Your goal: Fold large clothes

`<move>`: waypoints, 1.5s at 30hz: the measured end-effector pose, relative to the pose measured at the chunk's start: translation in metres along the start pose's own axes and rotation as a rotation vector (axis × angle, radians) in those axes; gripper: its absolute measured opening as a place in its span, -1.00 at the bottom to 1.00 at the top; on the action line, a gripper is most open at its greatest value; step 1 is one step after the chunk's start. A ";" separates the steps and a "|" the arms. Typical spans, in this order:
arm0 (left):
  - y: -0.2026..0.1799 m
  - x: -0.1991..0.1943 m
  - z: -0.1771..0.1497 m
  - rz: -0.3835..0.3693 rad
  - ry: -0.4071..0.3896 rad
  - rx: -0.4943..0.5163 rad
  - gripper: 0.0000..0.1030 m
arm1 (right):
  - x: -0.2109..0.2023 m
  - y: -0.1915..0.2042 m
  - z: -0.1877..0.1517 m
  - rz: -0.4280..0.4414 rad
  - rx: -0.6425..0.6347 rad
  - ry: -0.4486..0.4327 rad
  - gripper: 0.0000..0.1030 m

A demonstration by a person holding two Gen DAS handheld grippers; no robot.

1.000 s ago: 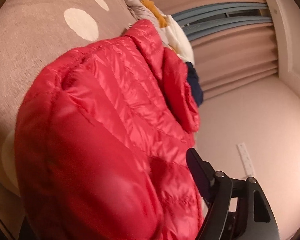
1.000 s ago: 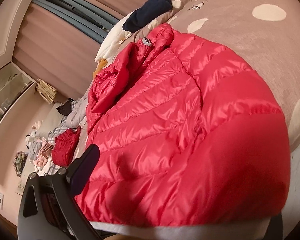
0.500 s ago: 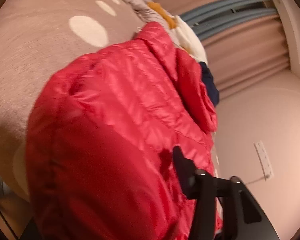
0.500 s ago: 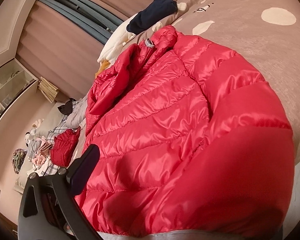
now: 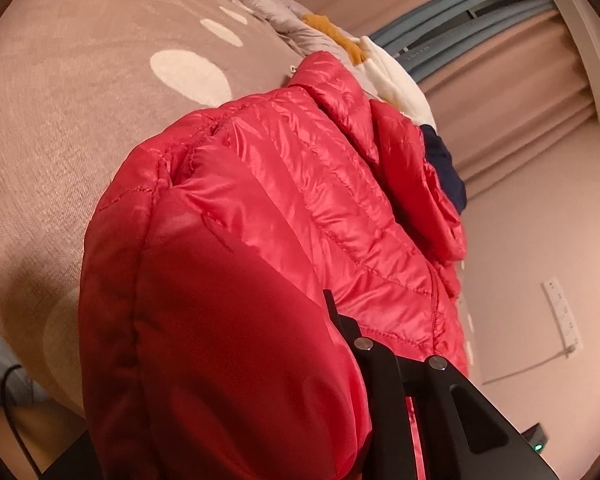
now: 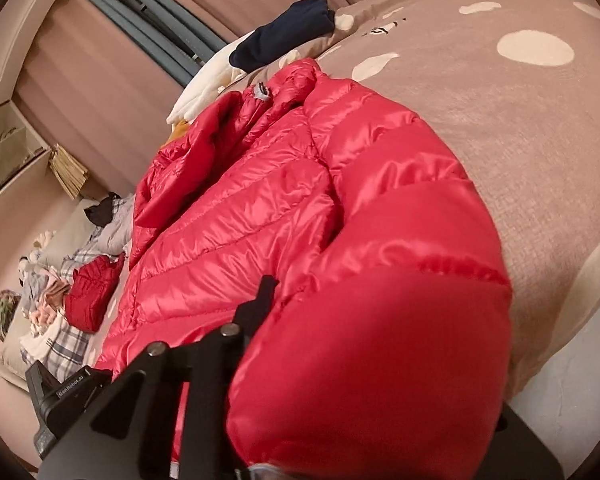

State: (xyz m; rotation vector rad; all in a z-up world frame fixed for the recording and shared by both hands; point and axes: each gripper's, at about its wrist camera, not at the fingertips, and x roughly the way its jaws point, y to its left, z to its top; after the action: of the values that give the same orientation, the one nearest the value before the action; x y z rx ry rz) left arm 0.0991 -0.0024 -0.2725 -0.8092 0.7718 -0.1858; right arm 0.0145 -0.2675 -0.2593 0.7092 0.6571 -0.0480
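A shiny red quilted down jacket (image 5: 300, 184) lies on the brown bed cover with pale dots (image 5: 80, 100), its collar far from me and its hem nearest. My left gripper (image 5: 300, 312) is closing on the near hem corner. One black finger (image 5: 332, 308) presses into the fabric and the other is hidden under it. In the right wrist view the same jacket (image 6: 260, 208) fills the middle. My right gripper (image 6: 300, 300) is closing on the other hem corner, with one finger (image 6: 266, 292) against the bulging fabric and the second one covered.
A navy garment (image 6: 284, 40) and a white one (image 6: 204, 88) lie beyond the collar by the curtains (image 5: 520, 80). Left of the bed sit a small folded red jacket (image 6: 90, 292) and a pile of mixed clothes (image 6: 48, 300). A wall socket strip (image 5: 562, 316) is at the right.
Both grippers' visible fingers have swung inward onto the jacket's hem. The left closed gradually, the right only in the last half second. The hem fabric now bulges up between the jaws.
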 end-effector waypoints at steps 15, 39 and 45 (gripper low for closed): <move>-0.078 -0.067 0.003 0.109 -0.241 0.312 -0.68 | -0.070 0.039 0.053 0.082 -0.108 -0.218 -0.74; -0.167 -0.086 0.029 0.113 -0.391 0.568 -0.68 | -0.124 0.060 0.092 0.079 -0.242 -0.389 -0.67; -0.174 -0.056 0.057 0.144 -0.357 0.588 -0.68 | -0.099 0.079 0.117 0.063 -0.281 -0.414 -0.66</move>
State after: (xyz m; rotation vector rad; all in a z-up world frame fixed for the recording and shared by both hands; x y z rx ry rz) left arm 0.1210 -0.0654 -0.0933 -0.2149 0.3979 -0.1243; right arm 0.0194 -0.2965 -0.0899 0.4284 0.2366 -0.0415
